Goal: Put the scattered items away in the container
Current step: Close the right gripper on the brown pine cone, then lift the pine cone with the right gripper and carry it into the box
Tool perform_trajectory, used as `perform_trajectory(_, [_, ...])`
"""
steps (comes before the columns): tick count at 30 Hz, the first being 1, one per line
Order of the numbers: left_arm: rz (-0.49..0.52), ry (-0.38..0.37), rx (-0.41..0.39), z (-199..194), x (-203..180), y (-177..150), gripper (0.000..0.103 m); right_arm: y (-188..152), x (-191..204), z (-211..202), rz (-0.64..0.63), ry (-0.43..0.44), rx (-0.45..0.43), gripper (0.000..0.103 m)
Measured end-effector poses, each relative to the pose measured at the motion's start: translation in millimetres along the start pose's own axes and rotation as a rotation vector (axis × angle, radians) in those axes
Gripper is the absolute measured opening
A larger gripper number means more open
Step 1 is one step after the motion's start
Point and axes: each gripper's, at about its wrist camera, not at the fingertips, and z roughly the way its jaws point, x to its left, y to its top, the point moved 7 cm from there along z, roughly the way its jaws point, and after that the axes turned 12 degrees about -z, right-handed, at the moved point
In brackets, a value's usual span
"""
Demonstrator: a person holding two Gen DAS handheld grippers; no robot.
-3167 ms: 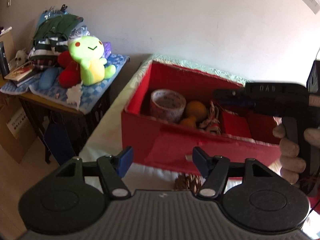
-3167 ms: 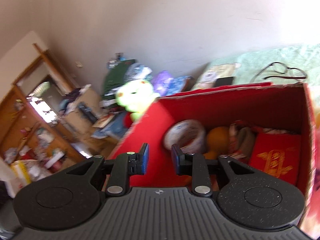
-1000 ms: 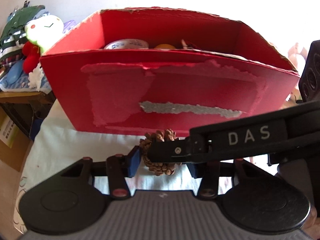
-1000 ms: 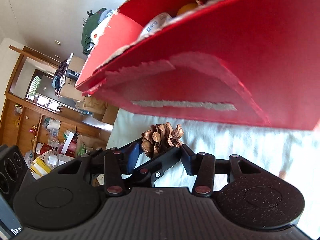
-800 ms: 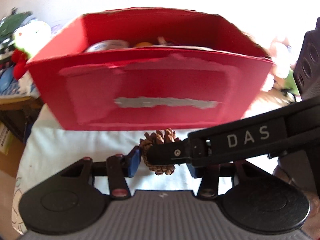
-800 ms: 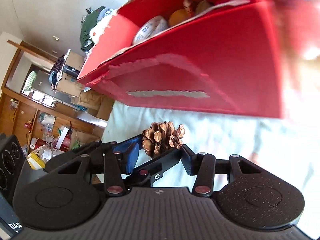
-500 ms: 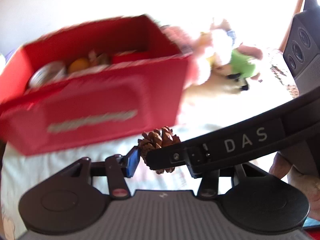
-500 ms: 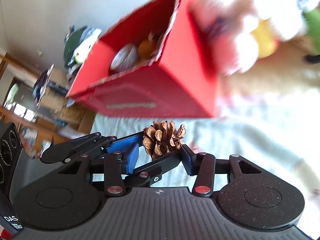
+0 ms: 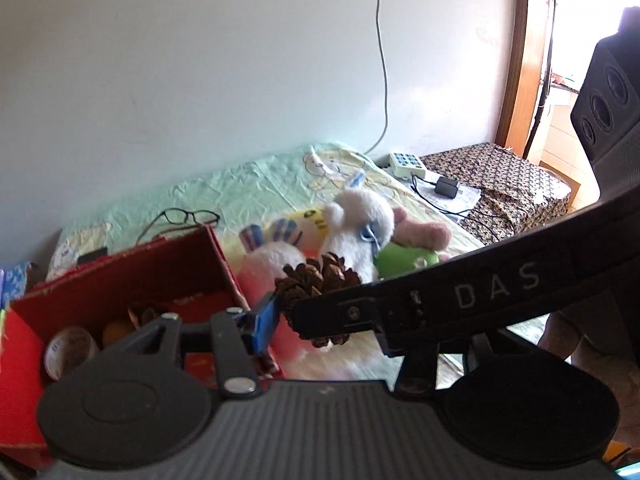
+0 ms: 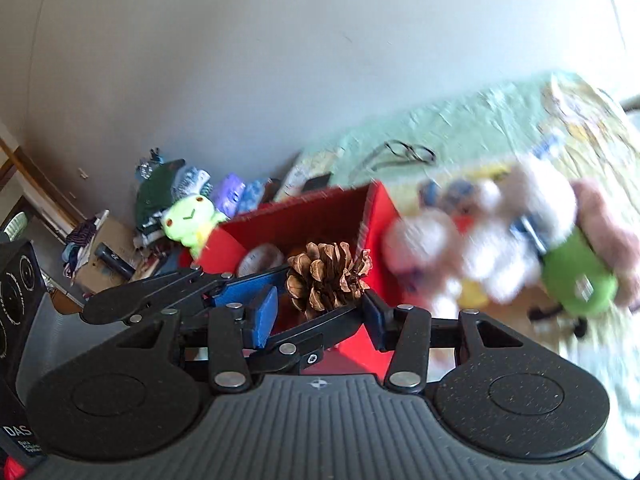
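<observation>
While both tongs, left (image 9: 320, 320) and right (image 10: 320, 312), are apparently clenching one pine cone (image 10: 328, 280) aloft, the red box (image 10: 296, 216) at ten o'clock is already holding a tape roll (image 9: 70, 350); plush toys (image 9: 360, 220) are lying outside at two o'clock.

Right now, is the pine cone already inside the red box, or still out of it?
Out. The pine cone is held in the air between the two grippers' fingers, in front of the red box, not resting inside it.
</observation>
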Motion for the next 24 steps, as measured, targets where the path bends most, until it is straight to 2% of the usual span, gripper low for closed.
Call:
perform_trajectory(5, [-0.002, 0.068, -0.014, -4.2, 50.9, 26.8, 0.049, 31.9, 34.1, 52.0, -0.048, 0.05, 0.016, 0.049])
perform_trajectory(9, [-0.059, 0.123, 0.026, -1.8, 106.3, 27.9, 0.049, 38.5, 59.9, 103.2, -0.053, 0.105, 0.097, 0.049])
perform_trajectory(17, [-0.148, 0.213, 0.168, 11.8, 197.8, -7.4, 0.049, 18.2, 88.1, 181.6, -0.041, 0.17, 0.298, 0.047])
perform_trajectory(24, [-0.199, 0.238, 0.308, 33.7, 237.8, -40.3, 0.048, -3.5, 88.5, 229.1, 0.025, 0.207, 0.465, 0.044])
